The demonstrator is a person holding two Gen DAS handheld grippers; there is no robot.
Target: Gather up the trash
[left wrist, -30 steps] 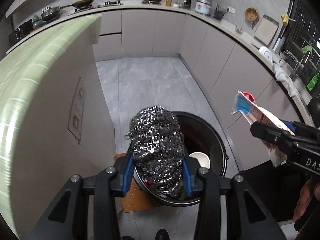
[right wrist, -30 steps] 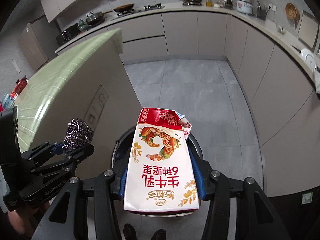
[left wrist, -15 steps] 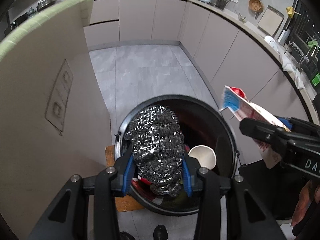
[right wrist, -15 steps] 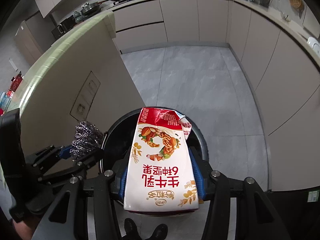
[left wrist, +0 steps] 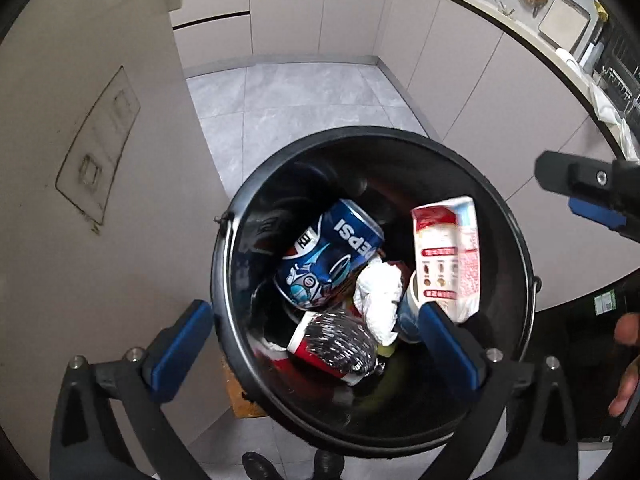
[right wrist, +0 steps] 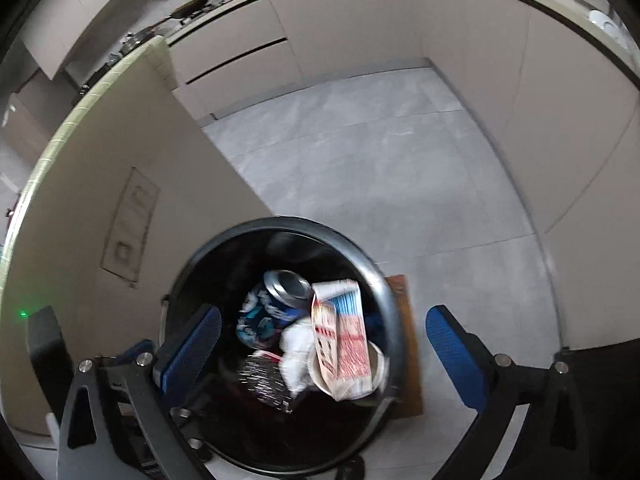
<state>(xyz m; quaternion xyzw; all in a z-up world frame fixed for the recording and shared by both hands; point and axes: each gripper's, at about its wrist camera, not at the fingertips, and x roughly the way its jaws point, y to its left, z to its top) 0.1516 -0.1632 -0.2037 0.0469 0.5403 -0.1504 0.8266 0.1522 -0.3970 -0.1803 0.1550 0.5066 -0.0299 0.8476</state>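
Observation:
A black round trash bin (left wrist: pixel 516 240) stands on the floor below both grippers; it also shows in the right wrist view (right wrist: pixel 384 280). Inside lie a steel wool scrubber (left wrist: pixel 340 340) (right wrist: pixel 262 380), a white-and-red milk carton (left wrist: pixel 448 256) (right wrist: pixel 344 340), a blue Pepsi can (left wrist: pixel 332 256) (right wrist: pixel 276 304), crumpled white paper (left wrist: pixel 378 296) and a paper cup. My left gripper (left wrist: pixel 312 348) is open and empty above the bin's near rim. My right gripper (right wrist: pixel 324 348) is open and empty above the bin.
A beige island wall (left wrist: pixel 80 200) rises at the left, close to the bin. Beige cabinets (left wrist: pixel 460 92) curve round the back and right. Grey tile floor (left wrist: pixel 300 96) lies beyond the bin. A wooden board (right wrist: pixel 408 340) sits under the bin.
Both grippers opened over the bin. The steel wool dropped from the left gripper and the milk carton from the right; both now lie inside the bin. Both cameras tilted down.

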